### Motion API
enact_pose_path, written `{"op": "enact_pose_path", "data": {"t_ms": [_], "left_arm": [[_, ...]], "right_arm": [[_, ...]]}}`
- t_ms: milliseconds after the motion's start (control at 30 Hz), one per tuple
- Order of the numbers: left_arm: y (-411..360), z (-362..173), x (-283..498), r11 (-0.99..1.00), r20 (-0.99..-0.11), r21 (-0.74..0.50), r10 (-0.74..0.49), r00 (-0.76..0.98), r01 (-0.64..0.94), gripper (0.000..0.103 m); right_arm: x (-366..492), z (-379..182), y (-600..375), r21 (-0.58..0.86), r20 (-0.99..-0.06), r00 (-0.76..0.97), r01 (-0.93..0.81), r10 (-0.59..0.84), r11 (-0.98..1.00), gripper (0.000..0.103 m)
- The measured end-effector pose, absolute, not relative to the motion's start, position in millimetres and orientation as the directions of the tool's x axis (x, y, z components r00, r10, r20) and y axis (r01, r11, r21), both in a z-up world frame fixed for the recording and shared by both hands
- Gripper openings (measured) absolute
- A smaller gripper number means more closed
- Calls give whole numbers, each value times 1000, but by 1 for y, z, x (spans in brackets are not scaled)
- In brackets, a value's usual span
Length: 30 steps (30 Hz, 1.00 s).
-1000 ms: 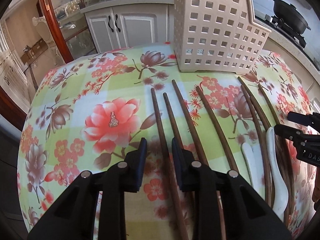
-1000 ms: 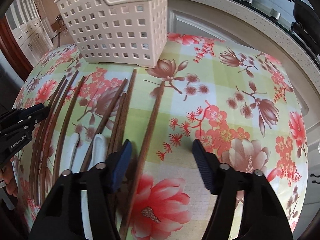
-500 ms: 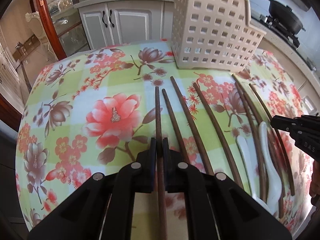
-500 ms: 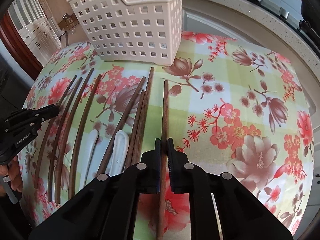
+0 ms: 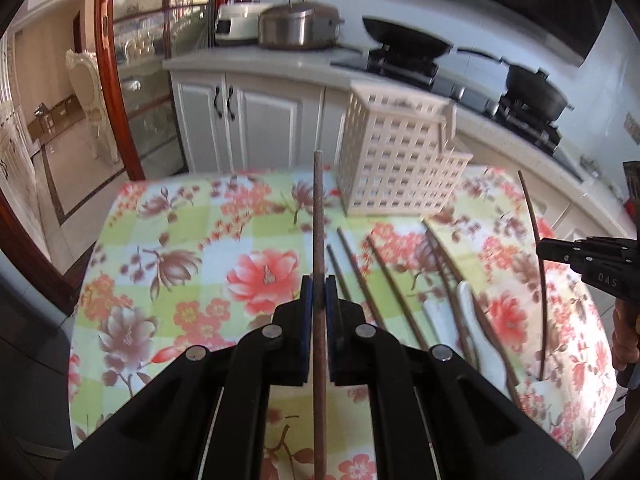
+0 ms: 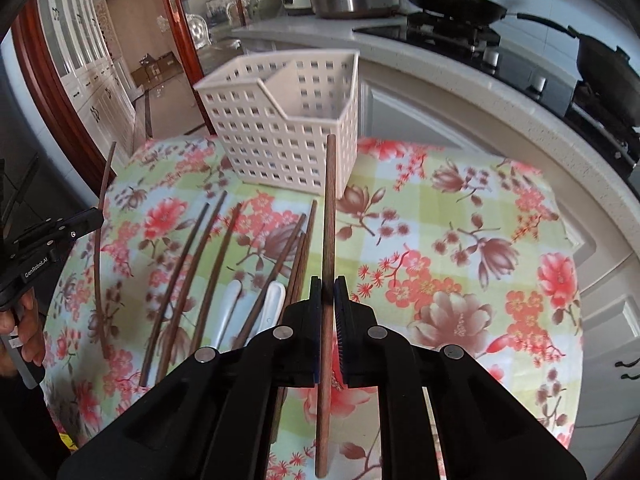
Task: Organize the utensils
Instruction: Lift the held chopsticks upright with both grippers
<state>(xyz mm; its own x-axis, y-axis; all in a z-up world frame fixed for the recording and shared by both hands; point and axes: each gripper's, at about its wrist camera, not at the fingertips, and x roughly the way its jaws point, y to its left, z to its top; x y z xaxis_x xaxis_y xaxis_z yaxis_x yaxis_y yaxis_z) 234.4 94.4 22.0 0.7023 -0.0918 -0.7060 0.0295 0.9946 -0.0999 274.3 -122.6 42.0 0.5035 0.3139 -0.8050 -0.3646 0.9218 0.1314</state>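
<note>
My left gripper point(image 5: 319, 289) is shut on a brown wooden chopstick point(image 5: 319, 216) and holds it above the floral table, pointing toward the cream perforated utensil basket point(image 5: 396, 160). My right gripper point(image 6: 328, 292) is shut on another brown chopstick point(image 6: 330, 208), lifted and pointing at the basket point(image 6: 288, 124), which has two compartments. Several more chopsticks point(image 6: 208, 264) and two white ceramic spoons point(image 6: 272, 300) lie on the table between the grippers. Each gripper shows in the other's view, the right one point(image 5: 580, 256) and the left one point(image 6: 52, 240), with its chopstick.
The table carries a green and pink floral cloth point(image 5: 180, 264). Behind it runs a kitchen counter point(image 5: 248, 68) with white cabinets, a steel pot point(image 5: 298, 26), and black pans on a stove point(image 5: 404, 46). A red wooden door frame point(image 5: 110, 72) stands to the left.
Both grippers closed on a chopstick each, then lifted them off the table; the view now sits higher and the basket appears farther away.
</note>
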Motion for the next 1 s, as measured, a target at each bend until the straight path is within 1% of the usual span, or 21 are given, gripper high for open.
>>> {"op": "enact_pose_path", "data": {"t_ms": [267,400,633,767,900,933,1000], "left_arm": [[96,43,216,995,-668,-92,-80,740,24,6],[95,42,213,995,-672,-91,-81,736,26,6],[87,35,212,995,-681,-92,-99,725,49,6],[87,31,213,994,-689,-95,-103,717,51,6],[91,25,218,994,-700,-99,-98,707,40,6],[91,24,219,994,-702,-101,-98,705,38,6],[90,21,221,994,-706,-101,-100,702,39,6]], "right_arm": [[257,60,-126,100,-772,555,-376,310,921,12],[262,42,-124,104,-809,511,-359,289,928,13],[305,-20,-127,66,-900,394,-296,185,953,13],[320,-37,-137,53,-914,376,-259,151,965,13],[325,-39,-142,39,-915,378,-265,141,963,13],[325,-39,-142,37,-915,379,-266,140,963,14],[326,-39,-144,26,-911,391,-270,134,963,22]]}}
